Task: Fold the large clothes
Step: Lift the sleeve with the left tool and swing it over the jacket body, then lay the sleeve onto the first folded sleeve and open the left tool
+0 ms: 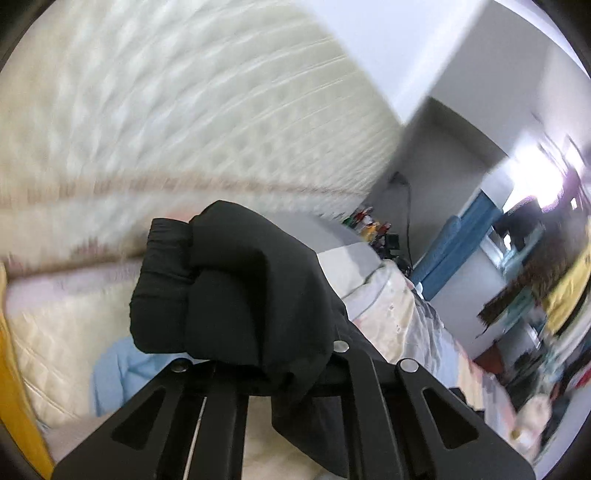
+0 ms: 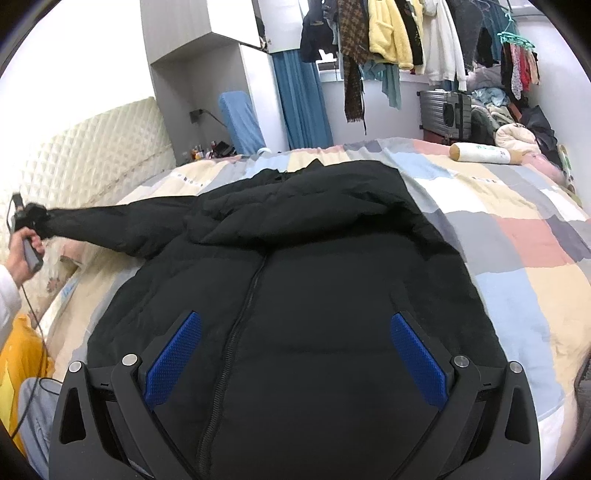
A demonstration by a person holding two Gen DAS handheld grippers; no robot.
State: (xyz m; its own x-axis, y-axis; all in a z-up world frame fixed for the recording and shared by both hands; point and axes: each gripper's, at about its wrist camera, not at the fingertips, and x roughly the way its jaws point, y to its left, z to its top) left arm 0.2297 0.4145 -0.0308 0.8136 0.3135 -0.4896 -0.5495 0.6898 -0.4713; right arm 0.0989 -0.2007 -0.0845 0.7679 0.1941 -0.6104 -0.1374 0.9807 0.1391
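A black puffer jacket lies front up on the patchwork bed cover, zip closed, hood at the far end. My left gripper is shut on the jacket's sleeve cuff, which bunches over and hides the fingers. In the right wrist view the left gripper holds that sleeve stretched out to the left, lifted off the bed. My right gripper is open and empty above the jacket's lower front, blue pads spread wide.
A cream quilted headboard stands at the left. A cylindrical pillow lies at the bed's far right. Hanging clothes, a suitcase and a clothes pile fill the back. A yellow garment is at the left edge.
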